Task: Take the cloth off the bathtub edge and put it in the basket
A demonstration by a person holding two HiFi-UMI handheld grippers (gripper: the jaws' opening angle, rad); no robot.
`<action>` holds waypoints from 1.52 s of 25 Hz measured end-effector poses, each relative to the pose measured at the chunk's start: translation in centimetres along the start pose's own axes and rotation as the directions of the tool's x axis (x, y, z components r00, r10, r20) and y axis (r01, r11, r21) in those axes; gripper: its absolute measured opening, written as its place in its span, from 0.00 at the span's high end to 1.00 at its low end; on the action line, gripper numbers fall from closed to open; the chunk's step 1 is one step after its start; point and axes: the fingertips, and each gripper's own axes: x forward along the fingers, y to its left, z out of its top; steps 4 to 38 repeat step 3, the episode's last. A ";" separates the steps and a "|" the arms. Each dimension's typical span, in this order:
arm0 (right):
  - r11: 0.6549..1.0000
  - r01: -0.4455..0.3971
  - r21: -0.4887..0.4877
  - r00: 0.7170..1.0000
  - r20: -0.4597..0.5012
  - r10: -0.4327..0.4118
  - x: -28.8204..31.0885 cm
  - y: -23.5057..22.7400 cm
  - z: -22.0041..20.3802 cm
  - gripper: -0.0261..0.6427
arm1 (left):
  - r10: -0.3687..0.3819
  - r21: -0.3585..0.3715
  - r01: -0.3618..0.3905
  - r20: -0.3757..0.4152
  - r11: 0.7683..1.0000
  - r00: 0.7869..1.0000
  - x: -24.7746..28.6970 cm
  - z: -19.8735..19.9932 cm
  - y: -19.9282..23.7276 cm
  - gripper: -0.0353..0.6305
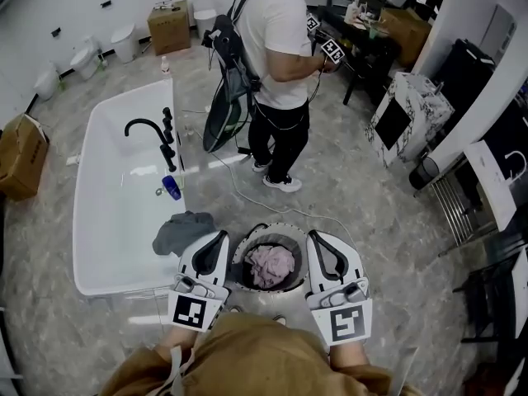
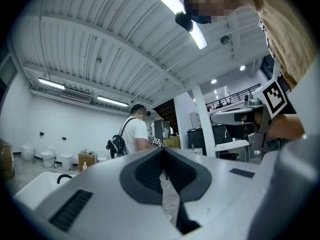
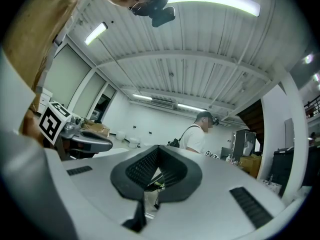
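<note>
**Grey cloth on the tub rim, pink one in the basket**

The grey cloth [image 1: 183, 231] lies crumpled on the bathtub edge [image 1: 124, 287], near the tub's front corner on the side nearest the basket [image 1: 241, 258]. It looks soft, limp and light — a thing that will sag and trail from wherever it is pinched, not lift as one piece. My judgement is that the raised folds at the top of the heap are the place to take hold, where the fabric is bunched thick enough for the pads to bite. A single thin hem could slip out, and the smooth white rim under it gives no friction to help.

The basket stands on the floor just beside that corner and already holds a pink cloth [image 1: 272, 264], heaped in the middle.

Either side of the basket — and above it — hang the two grippers. The left gripper [image 1: 221, 238] has its jaws pressed together with nothing between them, and so does the right gripper [image 1: 318, 239].

Further along the tub stand a black faucet [image 1: 148, 128] and a small blue bottle [image 1: 171, 188]. A person [image 1: 276, 48] stands beyond.
</note>
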 end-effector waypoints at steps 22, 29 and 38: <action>1.000 -0.001 -0.001 1.000 -0.005 0.001 0.3 0.3 -0.2 0.95 | -0.005 -0.016 0.004 -0.019 1.000 1.000 0.4 -0.1 0.2 0.94; 1.000 -0.001 -0.001 1.000 -0.005 0.001 0.3 0.3 -0.2 0.95 | -0.005 -0.016 0.004 -0.019 1.000 1.000 0.4 -0.1 0.2 0.94; 1.000 -0.001 -0.001 1.000 -0.005 0.001 0.3 0.3 -0.2 0.95 | -0.005 -0.016 0.004 -0.019 1.000 1.000 0.4 -0.1 0.2 0.94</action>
